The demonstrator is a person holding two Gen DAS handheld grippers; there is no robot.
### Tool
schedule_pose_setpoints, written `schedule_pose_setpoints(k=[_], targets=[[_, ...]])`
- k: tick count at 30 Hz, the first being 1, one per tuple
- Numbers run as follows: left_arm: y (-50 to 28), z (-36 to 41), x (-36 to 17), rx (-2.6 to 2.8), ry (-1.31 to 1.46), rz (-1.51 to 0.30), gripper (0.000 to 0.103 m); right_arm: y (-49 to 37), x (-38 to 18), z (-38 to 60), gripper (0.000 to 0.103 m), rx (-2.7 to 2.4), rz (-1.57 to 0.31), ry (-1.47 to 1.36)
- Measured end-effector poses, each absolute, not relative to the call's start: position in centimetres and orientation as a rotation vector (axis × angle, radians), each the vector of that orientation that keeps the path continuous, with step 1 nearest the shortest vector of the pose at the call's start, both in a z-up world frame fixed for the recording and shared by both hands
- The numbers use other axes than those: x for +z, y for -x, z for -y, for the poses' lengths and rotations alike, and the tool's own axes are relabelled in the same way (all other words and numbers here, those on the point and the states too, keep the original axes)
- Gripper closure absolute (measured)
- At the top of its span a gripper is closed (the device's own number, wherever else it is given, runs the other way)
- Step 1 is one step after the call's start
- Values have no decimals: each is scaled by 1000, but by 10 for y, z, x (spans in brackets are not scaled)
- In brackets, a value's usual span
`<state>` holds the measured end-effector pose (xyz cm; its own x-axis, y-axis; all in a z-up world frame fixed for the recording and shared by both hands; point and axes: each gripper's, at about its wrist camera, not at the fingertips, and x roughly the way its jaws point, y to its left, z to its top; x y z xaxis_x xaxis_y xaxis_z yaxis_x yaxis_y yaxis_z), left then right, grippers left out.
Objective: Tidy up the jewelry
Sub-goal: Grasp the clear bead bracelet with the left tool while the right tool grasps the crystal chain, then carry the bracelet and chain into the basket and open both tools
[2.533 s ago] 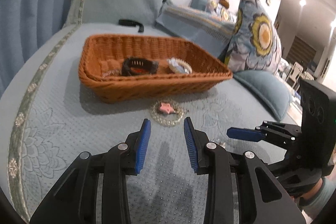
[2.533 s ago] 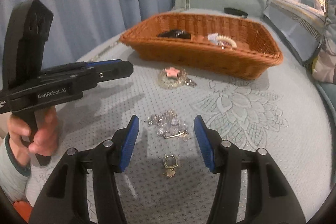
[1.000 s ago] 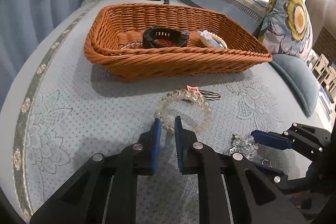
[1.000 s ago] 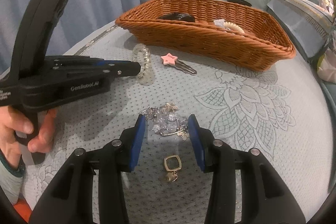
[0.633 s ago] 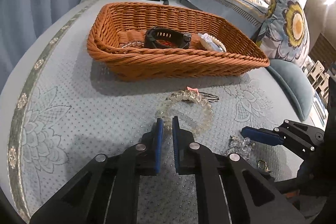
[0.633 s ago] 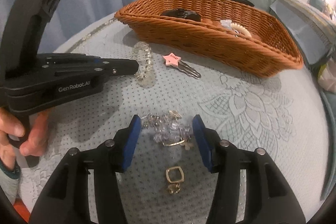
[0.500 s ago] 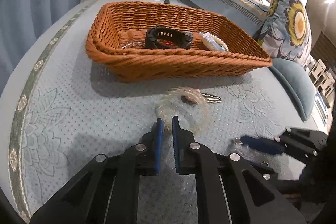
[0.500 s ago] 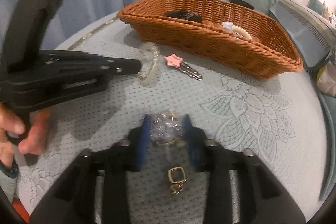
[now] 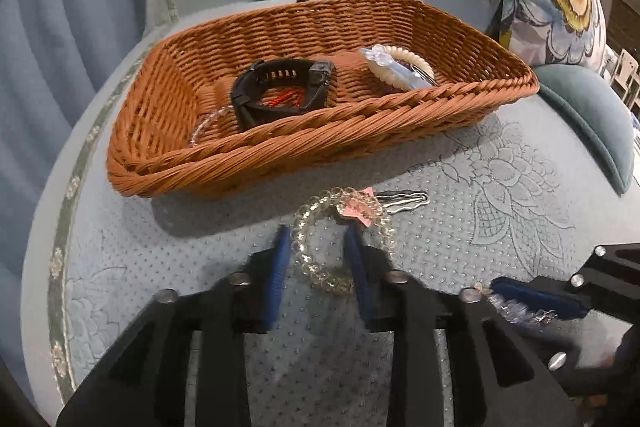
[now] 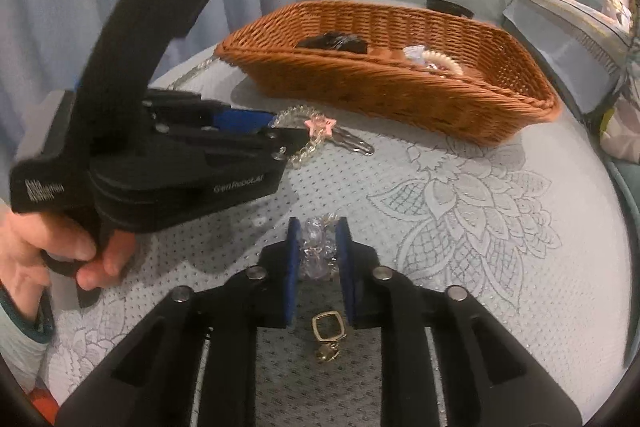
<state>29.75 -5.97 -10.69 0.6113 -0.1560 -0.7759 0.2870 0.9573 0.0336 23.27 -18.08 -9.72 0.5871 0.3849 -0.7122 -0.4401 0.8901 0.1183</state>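
With a watch (image 9: 280, 87) already in the basket (image 9: 320, 131), your left gripper (image 9: 314, 259) stands spread around the bead bracelet (image 9: 298, 247), your right gripper (image 10: 319, 247) is closing on the crystal chain (image 10: 314, 231), and the gold charm (image 10: 328, 331) at bottom centre waits.

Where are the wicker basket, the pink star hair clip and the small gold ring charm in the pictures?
wicker basket (image 9: 304, 163), left wrist view, front woven wall.
pink star hair clip (image 10: 320, 126), right wrist view, the star.
gold ring charm (image 10: 328, 326), right wrist view, the square ring's rim.
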Motion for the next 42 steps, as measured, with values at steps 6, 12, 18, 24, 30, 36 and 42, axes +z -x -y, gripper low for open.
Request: schedule_pose_setpoints(k=[6, 12, 18, 24, 30, 36, 42], targets=[[-282, 38, -97, -265, -52, -832, 97, -226, -89, 192, 89, 491, -764, 16], [-259, 17, -82, -290, 42, -770, 97, -224, -79, 213, 95, 525, -731, -107], [-247, 8, -63, -323, 90, -718, 97, -234, -73, 227, 96, 548, -731, -189], [-244, 3, -59, -338, 124, -697, 97, -231, -53, 228, 96, 554, -700, -189], [-252, 6, -28, -347, 107, -641, 97, -244, -7, 229, 96, 527, -635, -144], [-289, 23, 7, -337, 54, -596, 97, -294, 28, 224, 96, 454, -595, -103], [-346, 33, -8, -301, 38, -669, 96, -359, 7, 215, 95, 381, -690, -72]])
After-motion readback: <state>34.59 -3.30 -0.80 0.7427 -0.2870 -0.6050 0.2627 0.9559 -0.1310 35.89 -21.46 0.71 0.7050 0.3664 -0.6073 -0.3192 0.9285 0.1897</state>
